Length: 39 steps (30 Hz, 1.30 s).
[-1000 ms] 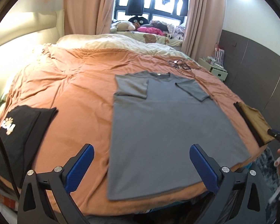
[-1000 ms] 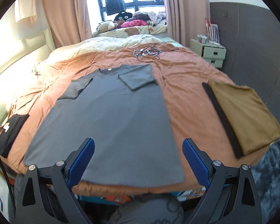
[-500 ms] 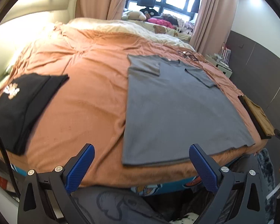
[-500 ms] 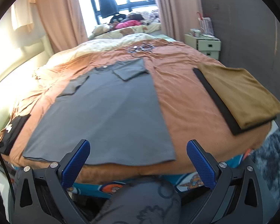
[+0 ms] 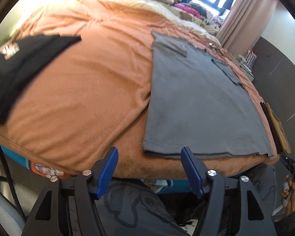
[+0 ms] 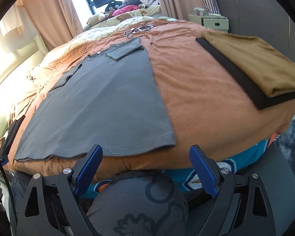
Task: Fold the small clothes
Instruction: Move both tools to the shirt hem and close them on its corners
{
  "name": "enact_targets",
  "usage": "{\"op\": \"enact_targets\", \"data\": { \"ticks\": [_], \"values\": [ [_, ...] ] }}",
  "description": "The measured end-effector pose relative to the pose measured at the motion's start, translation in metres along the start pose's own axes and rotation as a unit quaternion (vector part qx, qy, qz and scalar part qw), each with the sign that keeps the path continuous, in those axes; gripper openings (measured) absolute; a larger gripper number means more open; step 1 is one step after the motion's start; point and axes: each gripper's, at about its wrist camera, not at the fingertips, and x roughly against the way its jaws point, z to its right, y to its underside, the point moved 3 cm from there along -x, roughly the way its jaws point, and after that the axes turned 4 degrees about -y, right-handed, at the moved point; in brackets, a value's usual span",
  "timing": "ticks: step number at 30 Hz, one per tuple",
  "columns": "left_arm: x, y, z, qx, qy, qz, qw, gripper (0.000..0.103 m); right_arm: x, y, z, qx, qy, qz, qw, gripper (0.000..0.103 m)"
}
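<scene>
Both grippers angle down at the near bed edge. The left gripper point(image 5: 149, 157) and right gripper point(image 6: 146, 155) have just been narrowing, jaws still apart, each straddling a near hem corner of the flat grey T-shirt point(image 6: 100, 102). Smooth orange duvet point(image 6: 196, 98) lies bare either side.

A: Bare orange duvet point(image 5: 84, 90) left of the grey T-shirt point(image 5: 196, 102), a broad open lane there.

B: Until the folded black garment point(image 5: 19, 68) at the far left edge.

A: Right side, another clear strip of cover between the shirt and the brown and black folded stack point(image 6: 251, 66).

B: At the head end, a tangle of cables point(image 6: 139, 29) just beyond the collar.

A: Near edge: the person's knee point(image 6: 139, 202) sits under the hem, close below the right gripper point(image 6: 146, 167).
</scene>
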Motion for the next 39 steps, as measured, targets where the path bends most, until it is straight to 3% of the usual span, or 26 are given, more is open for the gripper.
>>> {"op": "enact_targets", "data": {
  "ticks": [4, 9, 17, 20, 25, 32, 39],
  "values": [
    [-0.019, -0.002, -0.007, 0.029, 0.016, -0.024, 0.9992, 0.066, -0.014, -0.006, 0.010, -0.029, -0.026, -0.018, 0.999, 0.075],
    [-0.030, -0.010, -0.012, 0.050, 0.038, -0.033, 0.9975, 0.065, -0.030, -0.015, 0.029, -0.051, -0.027, -0.028, 0.998, 0.075],
    [-0.039, -0.019, -0.016, 0.105, 0.084, -0.073, 0.9881, 0.065, -0.039, -0.022, 0.047, -0.087, -0.055, -0.025, 0.994, 0.075],
    [-0.040, -0.017, -0.016, 0.121, 0.084, -0.076, 0.9861, 0.065, -0.040, -0.020, 0.058, -0.126, -0.082, -0.017, 0.988, 0.075],
    [-0.035, -0.010, -0.016, 0.152, 0.118, -0.083, 0.9778, 0.065, -0.039, -0.004, 0.069, -0.159, -0.115, -0.008, 0.980, 0.075],
    [-0.035, -0.009, -0.007, 0.155, 0.132, -0.073, 0.9764, 0.065, -0.036, 0.015, 0.075, -0.199, -0.168, -0.001, 0.966, 0.075],
    [-0.035, -0.007, -0.001, 0.175, 0.148, -0.069, 0.9708, 0.057, -0.044, 0.023, 0.084, -0.227, -0.171, 0.011, 0.959, 0.056]
  ]
}}
